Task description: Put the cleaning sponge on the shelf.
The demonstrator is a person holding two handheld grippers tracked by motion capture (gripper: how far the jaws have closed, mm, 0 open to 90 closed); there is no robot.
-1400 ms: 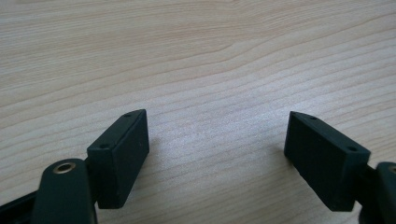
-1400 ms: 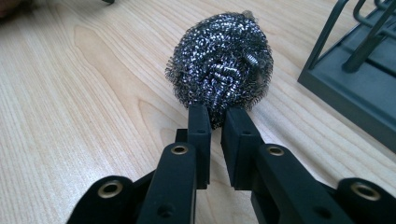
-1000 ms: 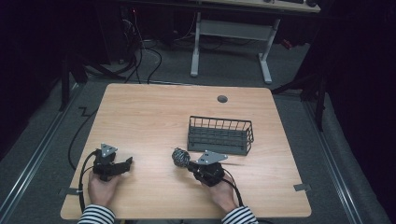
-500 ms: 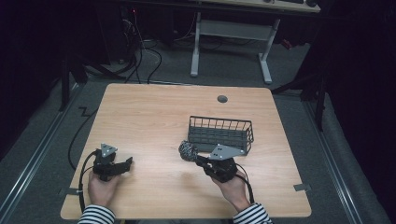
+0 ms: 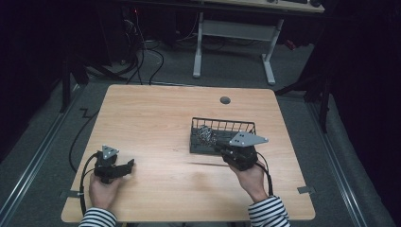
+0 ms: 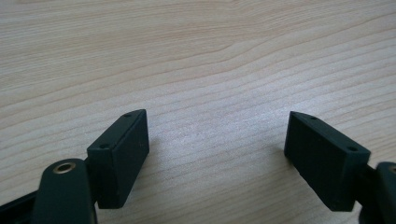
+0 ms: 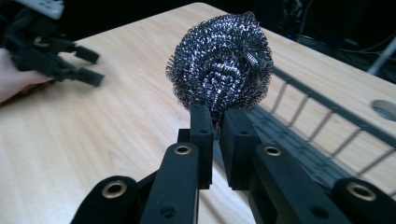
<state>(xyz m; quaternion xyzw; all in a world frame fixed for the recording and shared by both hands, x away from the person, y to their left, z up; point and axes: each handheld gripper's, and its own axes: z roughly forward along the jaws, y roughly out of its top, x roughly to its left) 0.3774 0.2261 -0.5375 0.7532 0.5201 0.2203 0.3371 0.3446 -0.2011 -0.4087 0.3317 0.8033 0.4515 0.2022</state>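
A round steel-wool scourer (image 7: 220, 70) is pinched by its lower edge between the jaws of my right gripper (image 7: 216, 120), which is shut on it. From above, the scourer (image 5: 206, 135) hangs over the left end of a black wire basket (image 5: 246, 126), and the right gripper (image 5: 218, 145) is held at the basket's near side. My left gripper (image 5: 128, 165) rests low over the table's near left part, open, with bare wood between its fingers (image 6: 122, 151).
The wooden table (image 5: 156, 118) has a round grommet hole (image 5: 225, 100) near its far edge. Cables trail off the left side. A white desk frame (image 5: 234, 33) stands on the floor beyond the table.
My right gripper has risen and carried the scourer from the table in front of the basket to above the basket's left end. The left gripper has stayed put.
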